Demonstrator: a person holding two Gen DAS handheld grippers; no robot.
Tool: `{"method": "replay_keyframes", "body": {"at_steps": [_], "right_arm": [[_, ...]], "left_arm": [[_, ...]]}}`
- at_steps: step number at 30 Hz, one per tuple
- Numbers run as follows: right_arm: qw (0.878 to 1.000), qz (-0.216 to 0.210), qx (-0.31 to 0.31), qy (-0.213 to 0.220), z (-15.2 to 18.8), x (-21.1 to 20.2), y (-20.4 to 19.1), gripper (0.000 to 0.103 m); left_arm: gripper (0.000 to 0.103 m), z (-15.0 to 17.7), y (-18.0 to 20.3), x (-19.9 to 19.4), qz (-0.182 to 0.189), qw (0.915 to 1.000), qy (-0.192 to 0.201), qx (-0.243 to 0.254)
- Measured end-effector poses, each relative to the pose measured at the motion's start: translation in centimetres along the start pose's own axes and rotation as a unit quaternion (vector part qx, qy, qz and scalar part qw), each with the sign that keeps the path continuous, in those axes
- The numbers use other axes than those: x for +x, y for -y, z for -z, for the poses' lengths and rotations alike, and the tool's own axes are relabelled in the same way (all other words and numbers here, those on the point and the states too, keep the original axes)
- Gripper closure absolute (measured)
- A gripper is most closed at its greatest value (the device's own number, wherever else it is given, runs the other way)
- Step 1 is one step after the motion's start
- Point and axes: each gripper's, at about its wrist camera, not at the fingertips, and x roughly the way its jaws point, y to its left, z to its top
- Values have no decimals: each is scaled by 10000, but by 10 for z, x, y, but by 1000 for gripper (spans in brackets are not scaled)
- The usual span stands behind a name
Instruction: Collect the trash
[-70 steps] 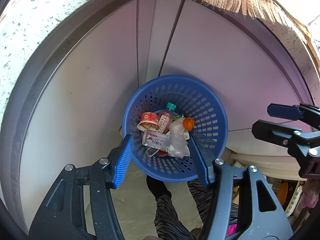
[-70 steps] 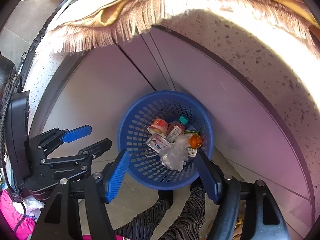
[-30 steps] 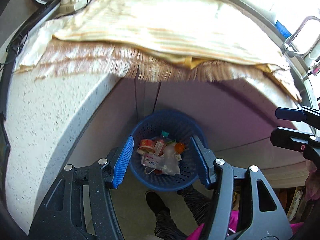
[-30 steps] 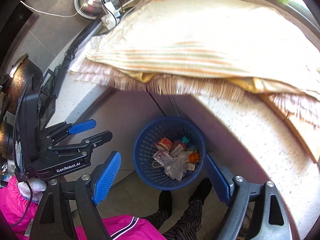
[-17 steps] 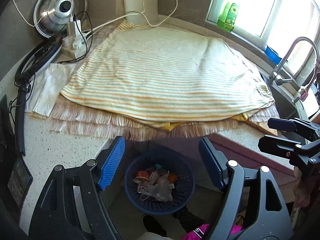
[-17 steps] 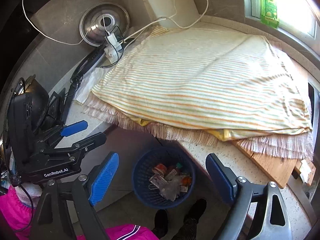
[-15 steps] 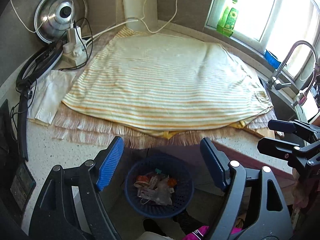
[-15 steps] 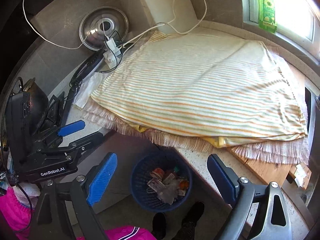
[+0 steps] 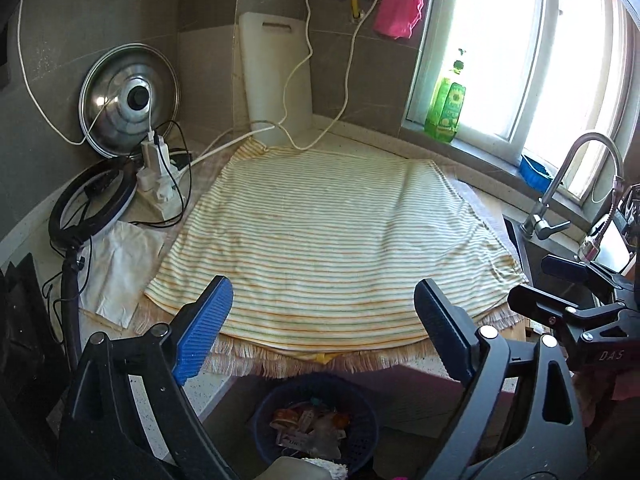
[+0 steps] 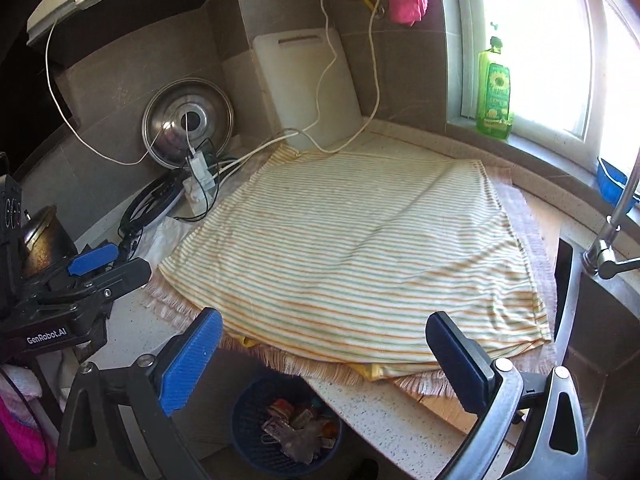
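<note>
Hovering over the desk [image 9: 100, 372] edge, left tongs [image 9: 320, 328] and right tongs [image 10: 324, 356] stood wide apart and empty, jaws having just been opening. The blue basket [image 10: 248, 428] of trash [image 10: 296, 432] sat on the floor below both. Risks: striped cloth [image 9: 332, 240] snagging on a jaw, or cables [image 9: 176, 184] left of the tongs catching.

1. My left gripper [image 9: 320, 324] has a dark frame, silver screws and ribbed blue pads.
2. My right gripper [image 10: 324, 354] matches it.
3. White "GenRobot.AI" lettering marks the left gripper's body.
4. A pink sleeve [image 10: 18, 436] shows just below that lettering.
</note>
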Motion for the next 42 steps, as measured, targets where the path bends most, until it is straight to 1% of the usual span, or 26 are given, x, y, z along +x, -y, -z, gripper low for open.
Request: {"method": "replay_keyframes", "body": {"at_steps": [3, 7, 14, 21, 26, 42], "right_arm": [[9999, 70, -22, 127, -4, -6, 2, 0], [9997, 2, 70, 238, -11, -11, 6, 0], [9986, -47, 247, 474, -22, -19, 12, 0], [9978, 8, 309, 579, -29, -22, 16, 0], [9970, -51, 397, 665, -31, -23, 20, 0], [9971, -101, 434, 615, -32, -20, 26, 0]], "left_arm": [[8, -6, 3, -4, -18, 10000, 65, -5], [2, -13, 9, -9, -103, 9997, 203, 76], [1, -20, 19, -14, -116, 9993, 295, 203], [1, -25, 25, -13, -78, 9989, 313, 348], [1, -27, 29, -12, -26, 9988, 314, 378], [1, -27, 35, -6, -5, 9990, 236, 376]]}}
